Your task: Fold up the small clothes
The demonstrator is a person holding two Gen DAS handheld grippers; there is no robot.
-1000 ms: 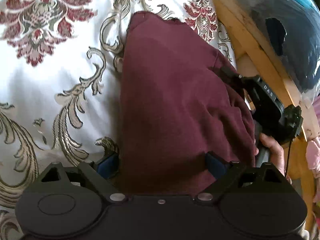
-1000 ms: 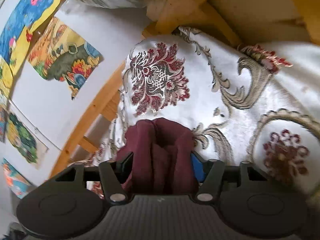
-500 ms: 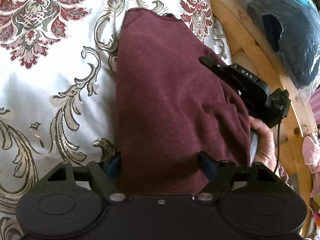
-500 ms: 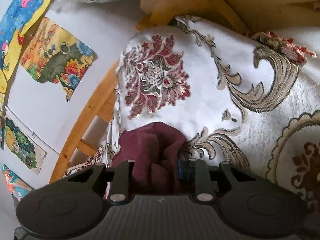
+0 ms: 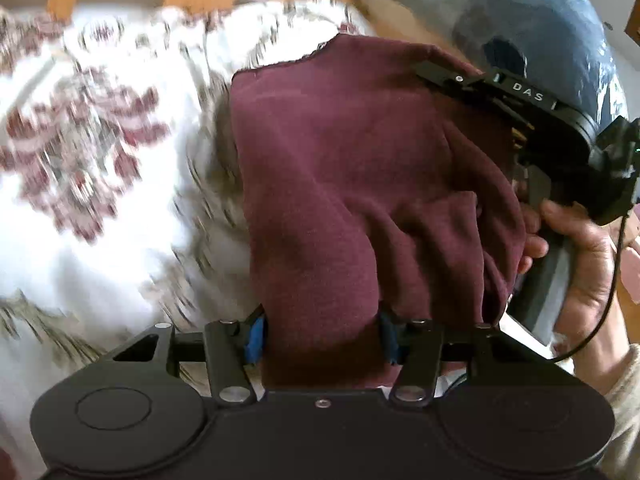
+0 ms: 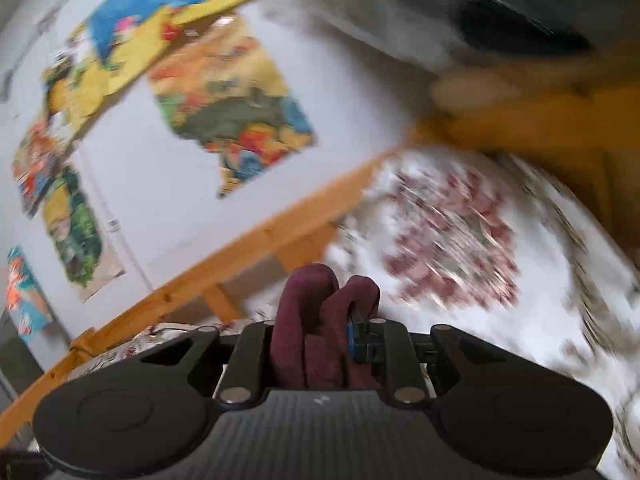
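Patterned bedspread [image 5: 100, 184] lies under a maroon garment [image 5: 340, 184] lifted at its near edge. Both the left gripper [image 5: 322, 334] and right gripper [image 6: 312, 340] have just been closing and now pinch bunched cloth; uneven handfuls could skew the fold.

"DAS" on right gripper [image 5: 436, 76]

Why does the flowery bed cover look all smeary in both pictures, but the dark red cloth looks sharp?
Left wrist view: the bed cover streaks with motion blur, while the dark red cloth between the left gripper fingers stays crisp. Right wrist view: bed cover and wall posters smear more; the cloth bunched in the right gripper is sharp. Fisheye bends the edges.
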